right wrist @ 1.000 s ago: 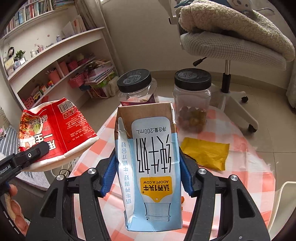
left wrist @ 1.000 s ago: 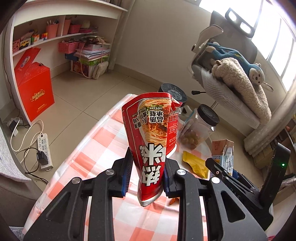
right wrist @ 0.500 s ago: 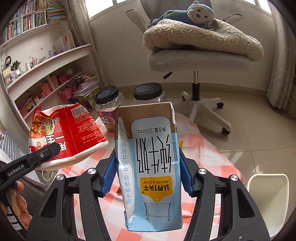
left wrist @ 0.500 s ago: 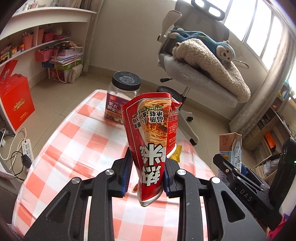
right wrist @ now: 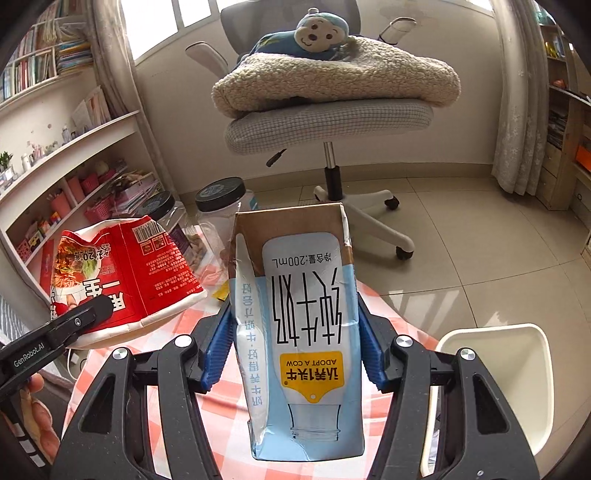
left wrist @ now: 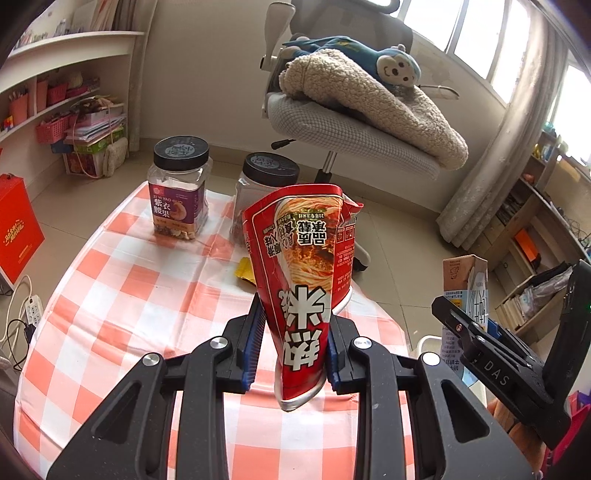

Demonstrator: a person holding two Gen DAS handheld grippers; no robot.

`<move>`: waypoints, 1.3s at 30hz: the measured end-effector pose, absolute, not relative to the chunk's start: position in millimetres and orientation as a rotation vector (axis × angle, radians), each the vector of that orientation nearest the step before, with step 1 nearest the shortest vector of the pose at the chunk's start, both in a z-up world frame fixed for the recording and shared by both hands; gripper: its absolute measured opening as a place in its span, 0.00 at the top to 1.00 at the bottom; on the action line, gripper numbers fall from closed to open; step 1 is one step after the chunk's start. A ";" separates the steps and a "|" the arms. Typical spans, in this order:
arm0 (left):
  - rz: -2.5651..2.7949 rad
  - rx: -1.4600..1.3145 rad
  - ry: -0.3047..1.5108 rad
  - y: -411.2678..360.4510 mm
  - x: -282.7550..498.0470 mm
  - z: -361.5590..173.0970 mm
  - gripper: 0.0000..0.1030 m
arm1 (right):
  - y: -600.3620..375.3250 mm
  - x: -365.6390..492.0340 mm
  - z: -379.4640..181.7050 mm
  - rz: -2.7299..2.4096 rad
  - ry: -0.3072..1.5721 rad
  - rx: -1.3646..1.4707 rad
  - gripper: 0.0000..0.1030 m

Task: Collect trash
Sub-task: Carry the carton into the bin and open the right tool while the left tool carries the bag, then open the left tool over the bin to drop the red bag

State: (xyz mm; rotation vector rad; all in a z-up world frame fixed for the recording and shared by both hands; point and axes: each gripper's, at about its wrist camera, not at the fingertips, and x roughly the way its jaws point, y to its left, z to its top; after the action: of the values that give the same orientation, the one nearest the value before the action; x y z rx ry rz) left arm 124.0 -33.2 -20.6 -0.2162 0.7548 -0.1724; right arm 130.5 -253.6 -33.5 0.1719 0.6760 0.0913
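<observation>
1. Two grippers each carry a piece of trash above the checked tablecloth (left wrist: 122, 295). In the left wrist view the left gripper (left wrist: 291, 345) has its blue-padded jaws closed on the narrow lower end of a crumpled red noodle cup (left wrist: 301, 280), which stands upside down in the grip with its print inverted.
2. In the right wrist view the right gripper (right wrist: 295, 339) has its jaws pressed against both sides of a blue and white milk carton (right wrist: 301, 317), also upside down, its brown base uppermost.
3. At 9 o'clock in the right wrist view the red cup lies tipped on its side, pinched by the black tip of the other gripper; fingers of the person's hand (right wrist: 31, 402) show below it.
4. At 3 o'clock in the left wrist view the carton and the right gripper's black frame hang just off the table's edge.
5. At 4 o'clock in the right wrist view a white bin (right wrist: 517, 369) stands on the floor just beside the table.
6. Beyond the cup a yellow wrapper (left wrist: 244, 271) lies flat on the cloth.
7. Farther on, at 11 and 12 o'clock in the left wrist view, a labelled nut jar (left wrist: 180, 192) and a second black-lidded jar (left wrist: 266, 181) stand near the table's far edge.
8. Farthest, an office chair (right wrist: 328, 122) holds a fleece blanket (right wrist: 332, 81) with a blue monkey toy (right wrist: 317, 33) on top.
</observation>
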 end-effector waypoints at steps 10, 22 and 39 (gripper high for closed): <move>-0.233 -0.165 0.763 -74.2 118.5 -23.6 0.72 | -309.2 114.7 -33.0 -0.006 0.679 0.227 0.45; -0.345 -0.101 0.773 -143.8 110.0 -26.5 0.72 | -381.9 90.5 -38.6 -0.138 0.695 0.267 0.45; -0.580 -0.029 0.849 -272.9 89.9 -54.1 0.71 | -507.5 37.6 -38.4 -0.453 0.615 0.428 0.14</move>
State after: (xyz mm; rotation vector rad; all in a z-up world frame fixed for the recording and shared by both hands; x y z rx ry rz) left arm 89.9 -272.9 -54.1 -0.0288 0.8491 -0.5799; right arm 37.6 -507.5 -38.4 0.4285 0.6148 -0.4529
